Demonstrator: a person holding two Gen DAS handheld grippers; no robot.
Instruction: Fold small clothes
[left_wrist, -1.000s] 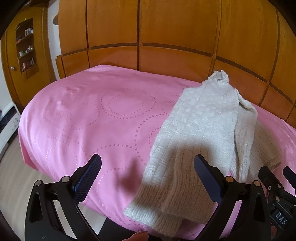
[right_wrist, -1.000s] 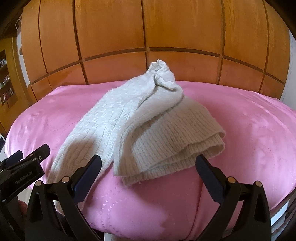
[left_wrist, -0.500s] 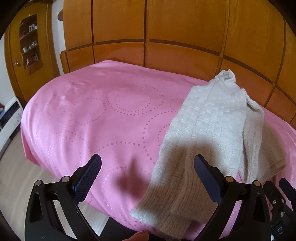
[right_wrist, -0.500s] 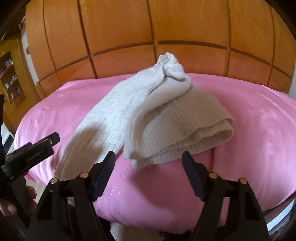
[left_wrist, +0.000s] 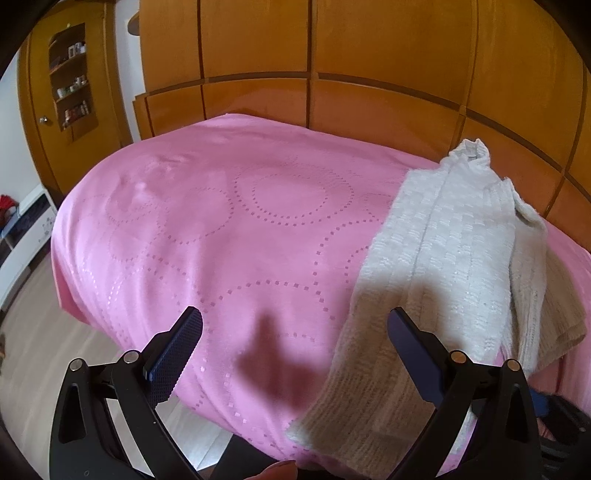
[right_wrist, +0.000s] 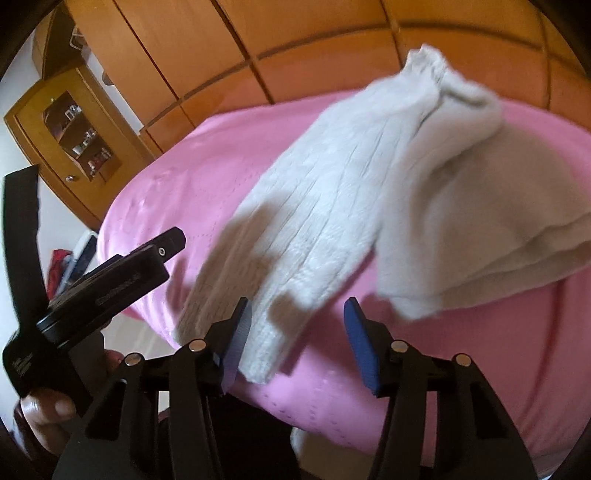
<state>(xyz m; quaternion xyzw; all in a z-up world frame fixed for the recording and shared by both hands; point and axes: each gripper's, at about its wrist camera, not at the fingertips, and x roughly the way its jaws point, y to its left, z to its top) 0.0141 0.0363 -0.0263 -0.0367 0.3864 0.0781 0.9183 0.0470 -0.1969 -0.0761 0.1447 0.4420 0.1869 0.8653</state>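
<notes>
Wooden wardrobe panels (left_wrist: 369, 55) back the bed, whose pink spread with dotted rings (left_wrist: 221, 229) gives a broad, soft place to fold on. Along its near right part lies 1 cream knitted sweater (left_wrist: 443, 258), partly folded, hem toward the edge for easy reach. Spread wide and empty, the left claw (left_wrist: 295, 350) waits above the spread. The right claw (right_wrist: 297, 336) has just been narrowing around the hem (right_wrist: 266, 354), not yet pinching it.

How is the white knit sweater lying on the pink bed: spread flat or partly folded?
Partly folded. The sweater has its right part doubled into stacked layers, edges showing at its near side, while the rest lies long and flat on the bed.
</notes>
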